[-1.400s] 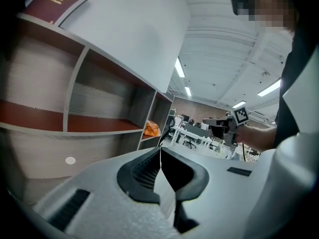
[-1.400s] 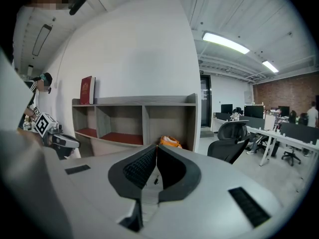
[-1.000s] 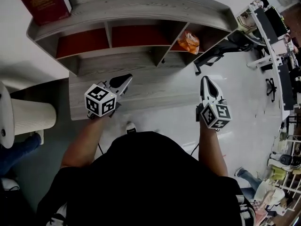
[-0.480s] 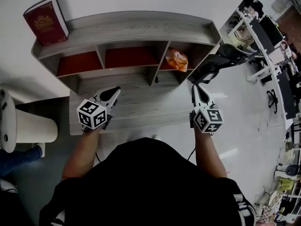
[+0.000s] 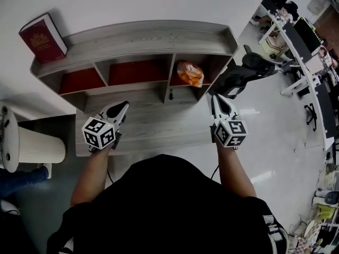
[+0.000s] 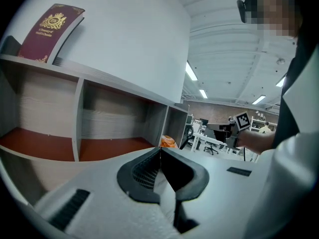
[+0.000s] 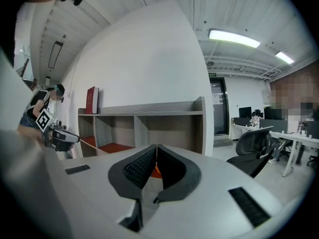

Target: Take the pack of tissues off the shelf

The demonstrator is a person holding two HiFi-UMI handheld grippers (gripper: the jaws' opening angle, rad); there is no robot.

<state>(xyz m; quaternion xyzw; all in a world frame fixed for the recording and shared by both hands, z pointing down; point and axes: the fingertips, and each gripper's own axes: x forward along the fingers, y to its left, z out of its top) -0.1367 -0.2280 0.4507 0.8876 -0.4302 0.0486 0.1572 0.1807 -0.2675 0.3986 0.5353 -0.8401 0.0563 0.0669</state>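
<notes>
The pack of tissues (image 5: pixel 189 73) is orange and lies in the right-hand compartment of the grey wooden shelf (image 5: pixel 143 38). My right gripper (image 5: pixel 215 97) is shut and empty, just in front of and slightly right of that compartment. In the right gripper view (image 7: pixel 156 147) a sliver of the orange pack (image 7: pixel 156 172) shows behind the closed jaws. My left gripper (image 5: pixel 123 106) is also shut and empty, in front of the middle compartments. In the left gripper view (image 6: pixel 160 149) the pack (image 6: pixel 168 142) shows small beyond the tips.
A dark red book (image 5: pixel 42 37) leans on the shelf's top at the left. A lower grey board (image 5: pixel 159 128) runs under both grippers. A black office chair (image 5: pixel 241 73) stands right of the shelf, a white cylinder (image 5: pixel 32 142) at the left, desks at far right.
Both grippers have moved in toward the shelf. The right one has shifted left, closing on the compartment with the orange pack. Both stay shut.
</notes>
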